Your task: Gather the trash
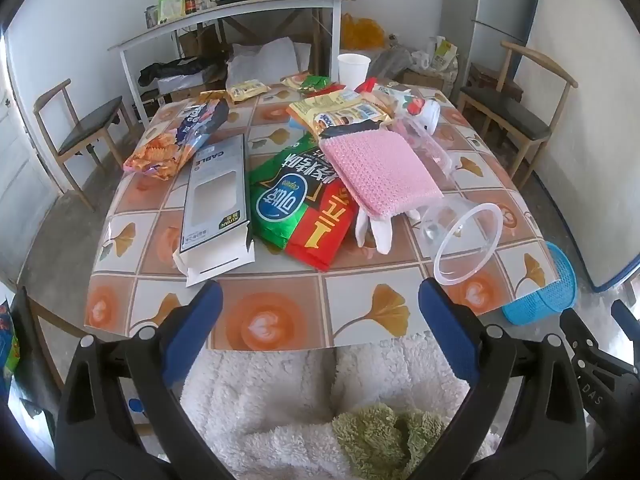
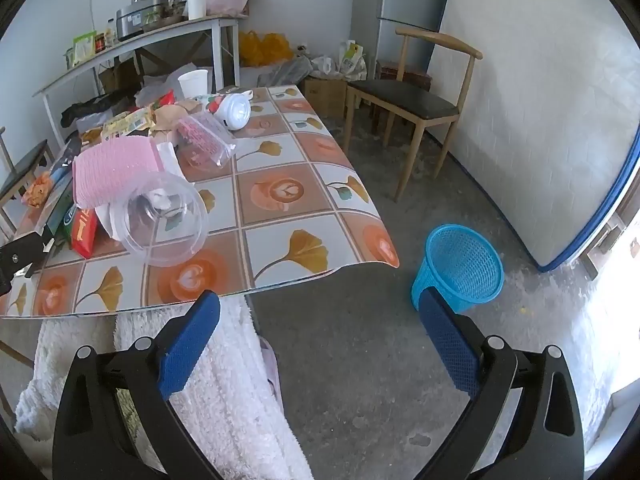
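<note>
Left tongs spread wide and empty above the near edge of the surface, right tongs likewise wide and empty off its corner, wrappers, white box, pink pad, clear cup lying on the tiled cloth, blue basket on the floor beside it.

The left gripper has two glossy black plastic arms with round silver screw heads, each tipped by a blue textured rubber pad. The right gripper has the same build. Behind and beneath both, the person wears a fluffy white fleece garment with a green fuzzy patch.
</note>
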`<action>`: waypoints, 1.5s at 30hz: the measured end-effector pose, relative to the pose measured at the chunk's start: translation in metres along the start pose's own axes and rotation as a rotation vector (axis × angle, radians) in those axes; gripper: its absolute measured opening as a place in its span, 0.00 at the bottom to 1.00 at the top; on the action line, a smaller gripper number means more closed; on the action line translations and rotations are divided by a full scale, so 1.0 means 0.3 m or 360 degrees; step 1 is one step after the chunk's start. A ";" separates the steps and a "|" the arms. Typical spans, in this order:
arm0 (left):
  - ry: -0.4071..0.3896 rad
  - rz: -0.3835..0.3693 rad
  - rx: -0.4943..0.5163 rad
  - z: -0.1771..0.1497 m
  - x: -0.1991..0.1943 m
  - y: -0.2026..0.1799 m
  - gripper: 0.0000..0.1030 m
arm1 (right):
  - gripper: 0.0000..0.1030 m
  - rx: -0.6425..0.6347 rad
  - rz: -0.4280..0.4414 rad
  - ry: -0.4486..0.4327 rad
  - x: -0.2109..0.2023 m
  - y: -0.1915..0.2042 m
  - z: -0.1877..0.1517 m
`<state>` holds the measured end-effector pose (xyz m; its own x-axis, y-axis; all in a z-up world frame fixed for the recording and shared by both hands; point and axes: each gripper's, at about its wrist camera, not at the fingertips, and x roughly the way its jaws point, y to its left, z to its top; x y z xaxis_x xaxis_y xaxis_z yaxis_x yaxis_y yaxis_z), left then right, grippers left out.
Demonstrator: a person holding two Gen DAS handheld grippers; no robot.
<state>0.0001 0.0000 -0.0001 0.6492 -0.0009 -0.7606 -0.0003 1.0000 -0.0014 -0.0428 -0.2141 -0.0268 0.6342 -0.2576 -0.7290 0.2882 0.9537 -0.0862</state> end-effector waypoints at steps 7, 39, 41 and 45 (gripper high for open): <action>0.0009 0.0003 -0.0003 0.000 0.002 0.000 0.92 | 0.94 0.0003 0.0003 -0.0001 -0.002 0.001 0.005; 0.0022 -0.0006 -0.0015 -0.006 0.006 0.010 0.92 | 0.94 0.0004 -0.0004 -0.0010 -0.011 -0.002 0.008; 0.0023 -0.0008 -0.0017 -0.007 0.006 0.011 0.92 | 0.94 0.0001 -0.0006 -0.0011 -0.012 -0.002 0.009; 0.0024 -0.0006 -0.0016 -0.005 0.006 0.010 0.92 | 0.94 0.0002 -0.0006 -0.0010 -0.012 -0.001 0.010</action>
<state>0.0002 0.0030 -0.0025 0.6376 -0.0049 -0.7704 -0.0055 0.9999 -0.0110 -0.0431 -0.2138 -0.0221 0.6376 -0.2622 -0.7243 0.2914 0.9525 -0.0882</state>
